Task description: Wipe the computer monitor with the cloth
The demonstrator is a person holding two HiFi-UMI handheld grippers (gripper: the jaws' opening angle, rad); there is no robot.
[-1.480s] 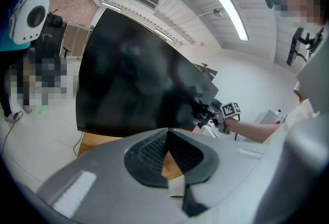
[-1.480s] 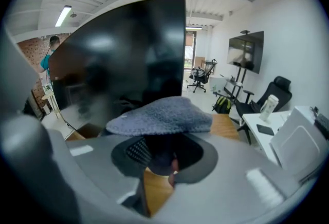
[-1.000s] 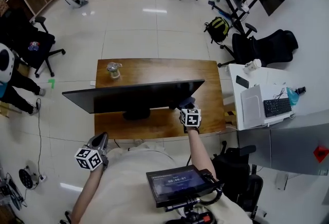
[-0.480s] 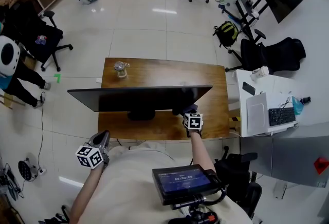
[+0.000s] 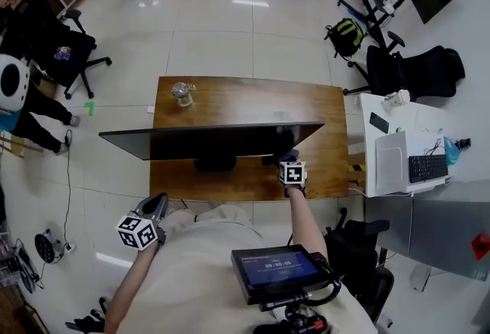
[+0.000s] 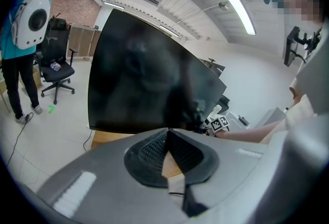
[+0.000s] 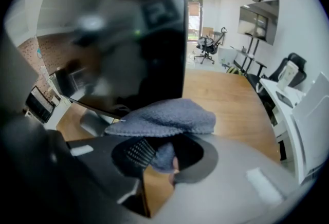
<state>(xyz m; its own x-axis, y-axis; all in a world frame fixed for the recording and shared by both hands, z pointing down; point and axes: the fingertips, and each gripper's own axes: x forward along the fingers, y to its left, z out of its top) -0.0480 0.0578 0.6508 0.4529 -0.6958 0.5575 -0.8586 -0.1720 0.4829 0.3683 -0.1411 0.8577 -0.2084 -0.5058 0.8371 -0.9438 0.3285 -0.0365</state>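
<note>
Fingers, right gripper view: pads (image 7: pixel 136 152) of the right gripper (image 7: pixel 162 159) pinch a fold of the cloth (image 7: pixel 164 117); the rest bunches above the jaws.
Cloth position: just beside the lower right edge of the monitor (image 7: pixel 128 38), over the desk (image 7: pixel 226 94); contact with the screen cannot be told.
Cloth look: blue-grey, fleecy, nubbly, with a stitched hem.
Handling (judgement): light, soft, limp. Grip a bunched fold so a flat face meets the glass; press gently, as the panel is likely fragile.
Left gripper view: fingers (image 6: pixel 151 148) of the left gripper (image 6: pixel 168 133) pressed together, nothing between; dark screen ahead.
Head view: left gripper beside the torso, well apart from the desk; right gripper at the monitor's right end.
</note>
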